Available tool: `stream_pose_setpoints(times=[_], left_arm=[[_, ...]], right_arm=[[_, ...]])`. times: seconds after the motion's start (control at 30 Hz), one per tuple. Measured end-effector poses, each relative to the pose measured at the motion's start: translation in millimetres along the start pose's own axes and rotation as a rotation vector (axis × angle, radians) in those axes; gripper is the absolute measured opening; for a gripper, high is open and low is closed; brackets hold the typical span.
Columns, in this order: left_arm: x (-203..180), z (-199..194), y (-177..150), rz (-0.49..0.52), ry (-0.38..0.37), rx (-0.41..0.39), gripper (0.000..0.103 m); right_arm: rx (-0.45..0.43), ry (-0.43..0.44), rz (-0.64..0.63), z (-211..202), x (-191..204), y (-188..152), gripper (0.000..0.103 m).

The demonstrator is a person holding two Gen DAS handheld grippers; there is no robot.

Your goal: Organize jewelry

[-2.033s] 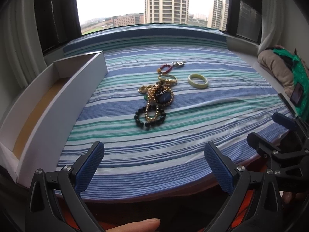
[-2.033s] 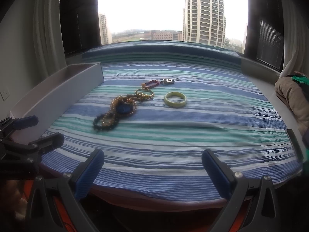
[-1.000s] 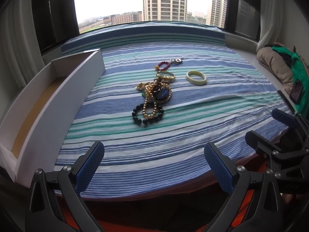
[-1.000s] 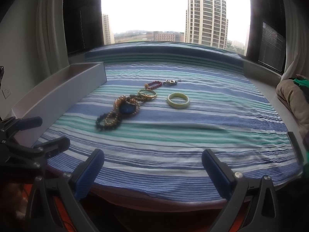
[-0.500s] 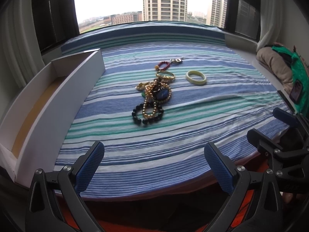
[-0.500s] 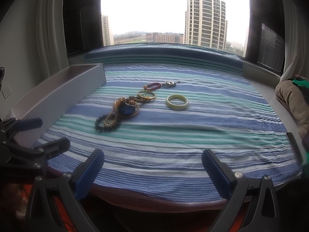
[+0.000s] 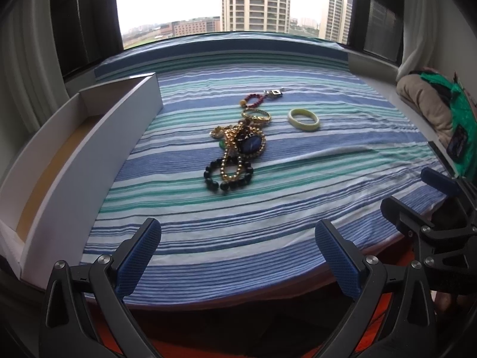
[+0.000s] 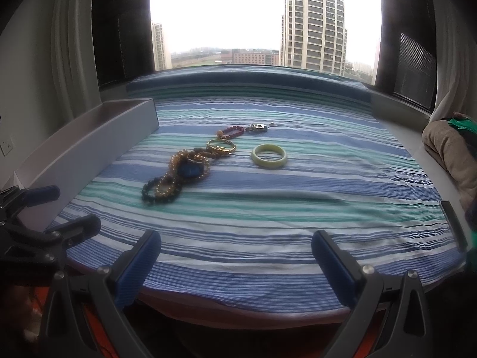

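Observation:
A tangled pile of jewelry [image 7: 237, 152] lies mid-table on the striped cloth: a black bead bracelet [image 7: 228, 179], gold bead chains and a blue pendant [image 7: 252, 144]. Behind it lie a gold bangle [image 7: 256, 115], a red bead bracelet [image 7: 255, 101] and a silver charm [image 7: 275, 93]. A pale green bangle [image 7: 304, 120] lies apart to the right. The pile also shows in the right wrist view [image 8: 179, 176], with the green bangle [image 8: 269, 155]. My left gripper [image 7: 237, 256] and right gripper [image 8: 235, 258] are both open and empty, near the cloth's front edge.
A long white open box [image 7: 89, 149] stands along the left side; it shows grey in the right wrist view [image 8: 98, 146]. A beige and green bundle of cloth [image 7: 429, 104] lies at the right. A window is behind. Each gripper shows in the other's view.
Both grippers have barely moved; the views have shifted slightly. The jewelry has not moved.

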State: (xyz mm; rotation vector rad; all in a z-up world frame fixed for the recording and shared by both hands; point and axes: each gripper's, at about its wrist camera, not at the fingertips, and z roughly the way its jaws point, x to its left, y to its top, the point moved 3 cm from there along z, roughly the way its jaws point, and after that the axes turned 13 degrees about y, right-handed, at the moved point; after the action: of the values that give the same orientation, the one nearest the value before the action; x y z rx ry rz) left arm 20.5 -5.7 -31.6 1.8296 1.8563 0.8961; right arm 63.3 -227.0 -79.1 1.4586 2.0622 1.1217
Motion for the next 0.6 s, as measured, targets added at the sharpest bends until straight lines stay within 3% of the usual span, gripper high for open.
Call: stream_pose_setpoints(times=[0.6], left_arm=[[-1.8, -1.0, -0.2, 0.002, 0.002, -0.001, 0.103]], right_arm=[[-0.002, 0.004, 0.005, -0.9, -0.3, -2.0, 0.103]])
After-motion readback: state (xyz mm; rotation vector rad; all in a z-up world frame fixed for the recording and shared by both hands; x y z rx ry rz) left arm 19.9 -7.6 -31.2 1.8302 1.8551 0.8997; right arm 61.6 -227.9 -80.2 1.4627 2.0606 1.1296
